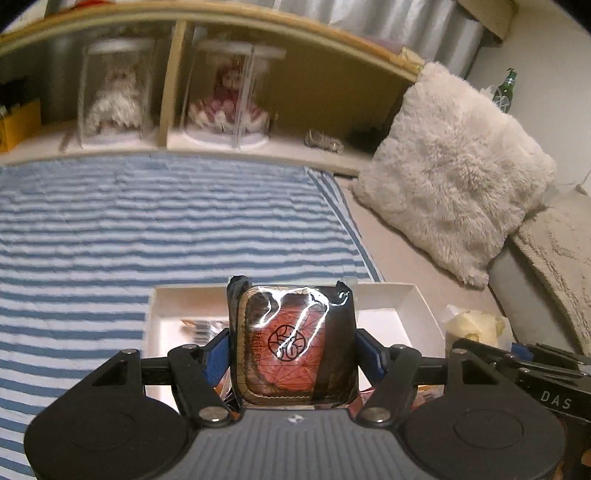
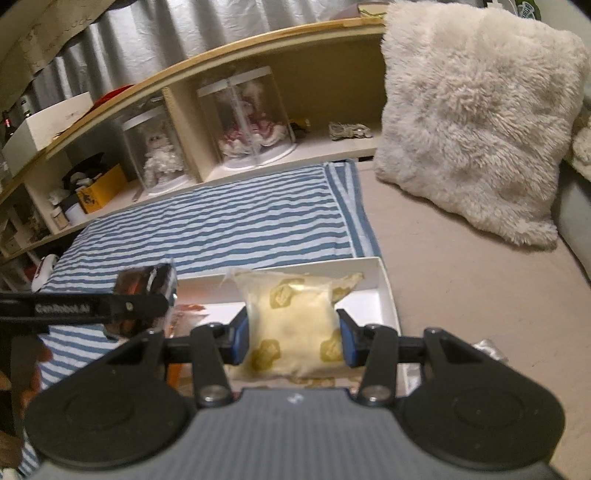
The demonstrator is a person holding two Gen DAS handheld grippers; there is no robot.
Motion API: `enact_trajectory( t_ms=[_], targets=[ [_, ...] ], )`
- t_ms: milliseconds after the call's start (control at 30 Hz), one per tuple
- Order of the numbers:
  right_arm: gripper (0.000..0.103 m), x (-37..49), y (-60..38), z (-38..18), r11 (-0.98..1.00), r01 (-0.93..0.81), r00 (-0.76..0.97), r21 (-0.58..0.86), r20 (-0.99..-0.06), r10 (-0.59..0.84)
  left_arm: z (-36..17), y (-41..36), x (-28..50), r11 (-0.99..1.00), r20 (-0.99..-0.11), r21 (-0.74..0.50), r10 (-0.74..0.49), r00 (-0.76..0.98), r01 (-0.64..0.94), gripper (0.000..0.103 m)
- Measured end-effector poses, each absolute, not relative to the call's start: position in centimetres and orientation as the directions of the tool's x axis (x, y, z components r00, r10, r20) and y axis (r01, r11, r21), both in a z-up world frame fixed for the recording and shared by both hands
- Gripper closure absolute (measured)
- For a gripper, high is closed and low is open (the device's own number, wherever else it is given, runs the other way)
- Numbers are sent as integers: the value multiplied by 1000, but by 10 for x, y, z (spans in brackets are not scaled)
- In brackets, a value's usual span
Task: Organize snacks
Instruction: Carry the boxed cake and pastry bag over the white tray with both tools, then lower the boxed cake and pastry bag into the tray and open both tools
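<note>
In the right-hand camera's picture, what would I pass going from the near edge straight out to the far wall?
Right gripper clamping a pale yellow snack packet → white box → blue-striped blanket → doll in a clear case on the wooden shelf → grey curtain.

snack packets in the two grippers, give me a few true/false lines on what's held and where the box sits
1. The left gripper is shut on a dark packet with a red and black pattern. True.
2. The right gripper is open and holds nothing. False: it is shut on a pale yellow packet.
3. A white box lies on the bed beyond both grippers. True.
4. The white box stands on the wooden shelf. False: it lies partly on the blue striped cover, short of the shelf.
5. A fluffy white cushion is propped at the right end of the shelf. True.
</note>
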State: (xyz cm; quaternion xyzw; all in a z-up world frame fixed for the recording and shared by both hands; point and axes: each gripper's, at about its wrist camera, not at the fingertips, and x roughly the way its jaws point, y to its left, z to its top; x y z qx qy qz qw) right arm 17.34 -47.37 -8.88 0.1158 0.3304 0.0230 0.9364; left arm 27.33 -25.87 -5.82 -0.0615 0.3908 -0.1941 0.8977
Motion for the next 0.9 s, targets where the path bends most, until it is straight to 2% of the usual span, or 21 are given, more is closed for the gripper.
enact_trajectory(
  t_ms=[400,833,867,900],
  targets=[
    [50,228,-489,-125,969,42,735,244,-664,135,-115,-284,319,922,-744,-291,-386,546,257,33],
    [48,268,-492,-143,971,51,698,232,-704,131,-138,-292,346,921,-764,-305,-387,516,241,33],
    [42,269,-492,-143,972,60,698,227,-705,121,-139,-291,347,922,-764,-309,-387,516,235,32],
    [31,269,-492,-143,973,77,698,219,-708,104,-139,-291,347,923,-765,-309,-385,516,230,30]
  ],
)
